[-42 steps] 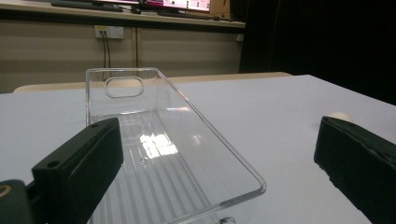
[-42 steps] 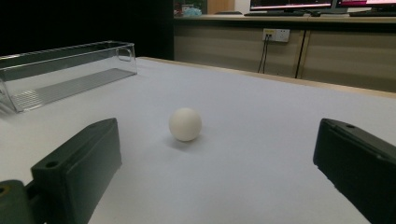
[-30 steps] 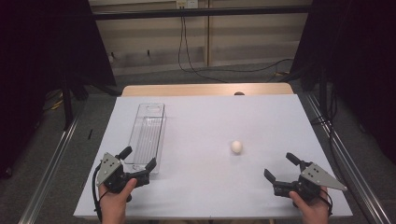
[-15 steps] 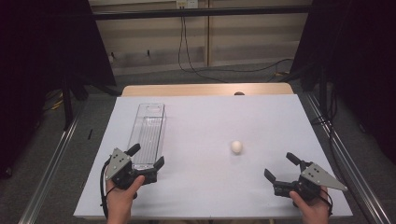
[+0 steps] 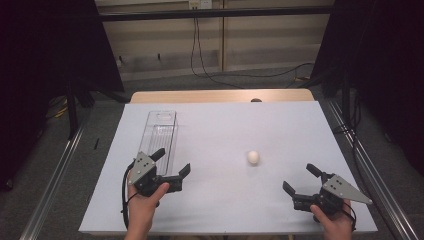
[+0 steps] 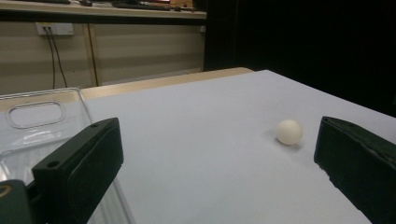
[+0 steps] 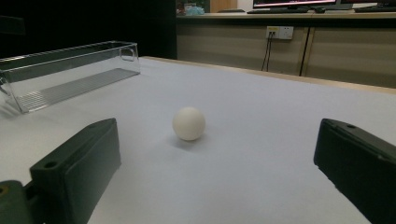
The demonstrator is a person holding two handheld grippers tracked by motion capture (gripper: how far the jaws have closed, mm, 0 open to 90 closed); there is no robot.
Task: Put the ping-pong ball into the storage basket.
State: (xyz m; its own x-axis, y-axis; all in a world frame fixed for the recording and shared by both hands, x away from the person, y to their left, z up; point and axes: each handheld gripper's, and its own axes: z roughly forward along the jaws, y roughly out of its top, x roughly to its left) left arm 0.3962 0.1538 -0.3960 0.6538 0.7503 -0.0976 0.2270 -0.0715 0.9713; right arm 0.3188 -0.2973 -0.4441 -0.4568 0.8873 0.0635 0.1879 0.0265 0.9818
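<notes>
Left gripper (image 5: pixel 172 161) now further forward and further in toward the white ball (image 5: pixel 253 157) than a second ago, up from the near edge of the white table (image 5: pixel 240 125) and alongside the near end of the clear plastic bin (image 5: pixel 161 135); right gripper (image 5: pixel 300 180) unchanged in place, near the table's front edge on the far side of the ball from the bin. Ball itself unmoved, resting alone on the bare table top, roughly between the two grippers and a little beyond both, well apart from the bin. In the left gripper view, ball (image 6: pixel 289 131) ahead and toward the right-hand jaw, bin (image 6: pixel 42 121) close behind the other jaw. In the right gripper view, ball (image 7: pixel 188 123) ahead, nearer the left-hand jaw, bin (image 7: pixel 70 74) farther off beyond it. Left gripper's jaws spread wide, gripping nothing, one jaw over or just beside the bin's near end, contact impossible to tell. Right gripper's jaws likewise wide apart, holding nothing, clear of the ball.
</notes>
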